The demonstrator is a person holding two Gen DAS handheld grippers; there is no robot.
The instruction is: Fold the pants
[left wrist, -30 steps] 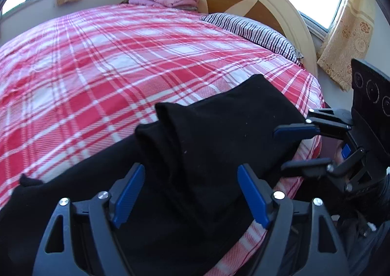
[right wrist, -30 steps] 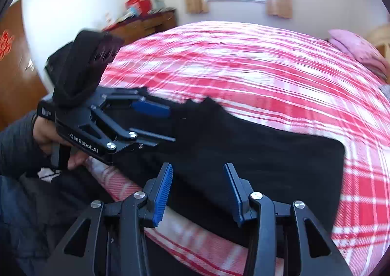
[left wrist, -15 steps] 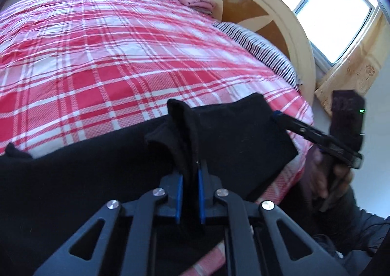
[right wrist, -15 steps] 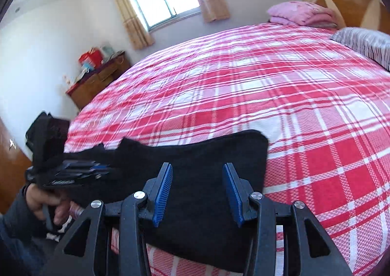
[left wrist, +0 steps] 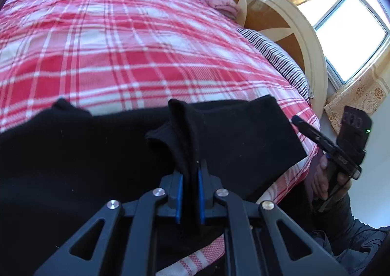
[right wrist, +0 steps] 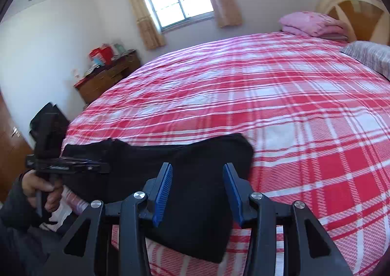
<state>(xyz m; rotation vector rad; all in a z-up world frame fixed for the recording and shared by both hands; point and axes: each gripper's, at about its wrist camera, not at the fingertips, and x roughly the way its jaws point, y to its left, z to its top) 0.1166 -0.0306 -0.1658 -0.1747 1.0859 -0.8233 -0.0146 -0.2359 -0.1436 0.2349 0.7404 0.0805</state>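
Note:
Black pants [left wrist: 73,166] lie stretched along the near edge of a bed with a red plaid cover [left wrist: 121,44]. My left gripper [left wrist: 190,173] is shut on a raised fold of the pants, which stands up between the blue pads. In the right wrist view the left gripper [right wrist: 73,166] shows at the left, held by a hand [right wrist: 41,190]. My right gripper [right wrist: 197,190] stands open just over the pants' right end [right wrist: 136,154], pads not pressing on the cloth. It also appears in the left wrist view as the right gripper [left wrist: 326,144] beside the bed's corner.
A folded pink blanket [right wrist: 314,23] and a striped pillow [left wrist: 275,56] lie by the cream headboard [left wrist: 280,22]. A wooden dresser [right wrist: 107,78] with red boxes stands past the bed's far side. The bed's edge runs just below the pants.
My left gripper went from open around the bunched fold to shut on it, then shifted and rolled. The right gripper slid away to the pants' right end, still open.

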